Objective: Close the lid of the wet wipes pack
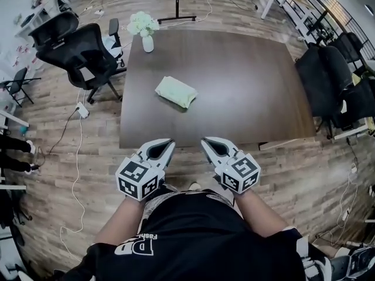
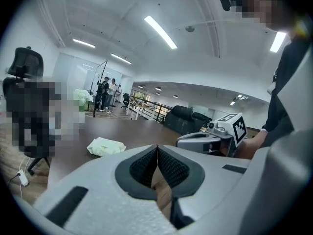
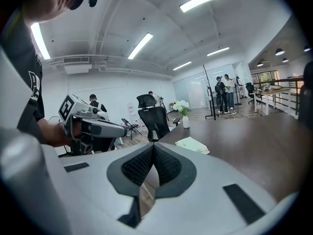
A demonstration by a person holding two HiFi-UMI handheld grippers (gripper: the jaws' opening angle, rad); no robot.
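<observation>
The wet wipes pack (image 1: 176, 92), pale green and soft, lies near the middle of the dark brown table (image 1: 246, 92); its lid cannot be made out from here. My left gripper (image 1: 170, 142) and right gripper (image 1: 205, 140) hover side by side just short of the table's near edge, well back from the pack. Both are shut with nothing between the pads. In the left gripper view the pack (image 2: 105, 146) lies ahead to the left beyond the closed tips (image 2: 157, 148). The right gripper view has the pack (image 3: 192, 145) ahead to the right of its closed tips (image 3: 153, 147).
A white vase of flowers (image 1: 145, 31) stands at the table's far left corner. Black office chairs (image 1: 88, 51) stand left of the table and more chairs (image 1: 328, 75) at its right. Cables (image 1: 76, 157) run over the wooden floor. People stand far off (image 3: 226, 92).
</observation>
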